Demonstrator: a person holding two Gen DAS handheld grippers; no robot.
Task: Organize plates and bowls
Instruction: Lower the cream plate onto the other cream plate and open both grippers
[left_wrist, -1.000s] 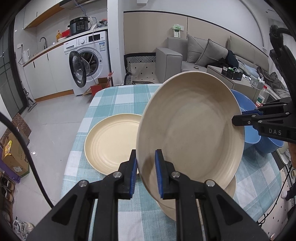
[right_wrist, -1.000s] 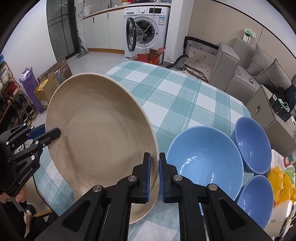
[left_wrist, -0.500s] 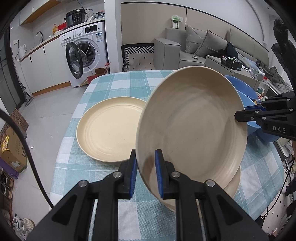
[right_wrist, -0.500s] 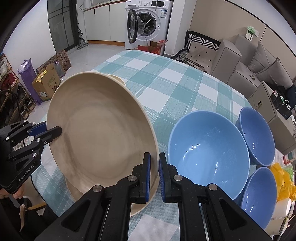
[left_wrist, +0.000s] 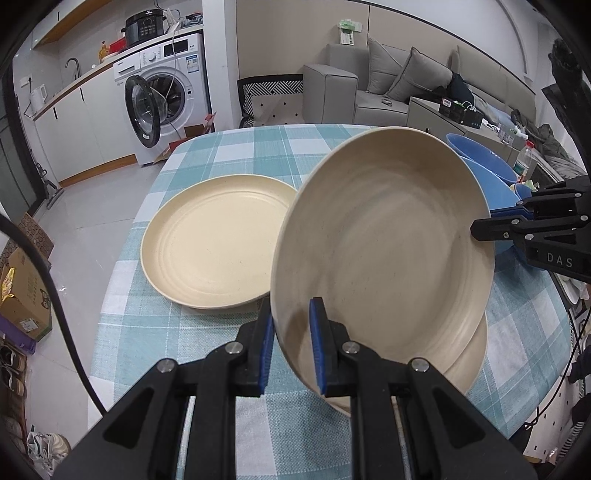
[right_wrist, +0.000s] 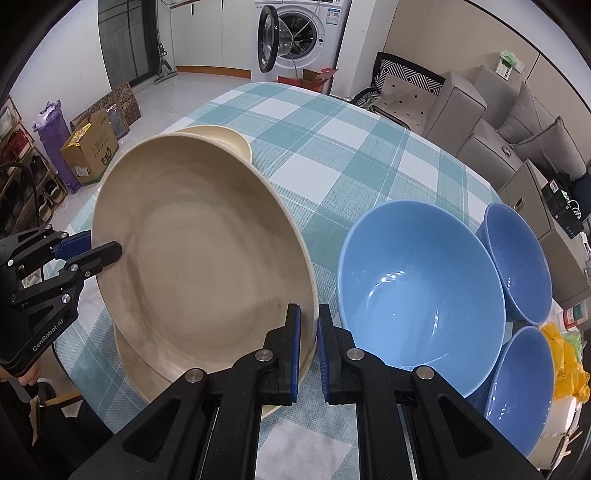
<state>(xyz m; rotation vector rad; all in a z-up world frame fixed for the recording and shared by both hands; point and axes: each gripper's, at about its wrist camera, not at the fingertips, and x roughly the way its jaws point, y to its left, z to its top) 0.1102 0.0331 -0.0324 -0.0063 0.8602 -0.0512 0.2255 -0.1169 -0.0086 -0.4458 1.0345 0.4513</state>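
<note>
Both grippers hold one beige plate (left_wrist: 384, 240), tilted, just above another beige plate (left_wrist: 469, 358) on the checked table. My left gripper (left_wrist: 291, 343) is shut on its near rim. My right gripper (right_wrist: 309, 343) is shut on the opposite rim of the same plate (right_wrist: 199, 266); it also shows in the left wrist view (left_wrist: 491, 218). A third beige plate (left_wrist: 218, 240) lies flat to the left. Three blue bowls stand on the right: a large bowl (right_wrist: 421, 291) and two smaller bowls (right_wrist: 517, 262) (right_wrist: 524, 387).
The table (right_wrist: 332, 147) has a teal checked cloth. A washing machine (left_wrist: 166, 92) with its door open and a grey sofa (left_wrist: 388, 85) stand beyond it. Cardboard boxes (right_wrist: 92, 147) sit on the floor. A yellow bag (right_wrist: 565, 365) lies at the right edge.
The held plate has come lower and nearer the plate beneath it. Both grippers have moved down with it and keep their hold.
</note>
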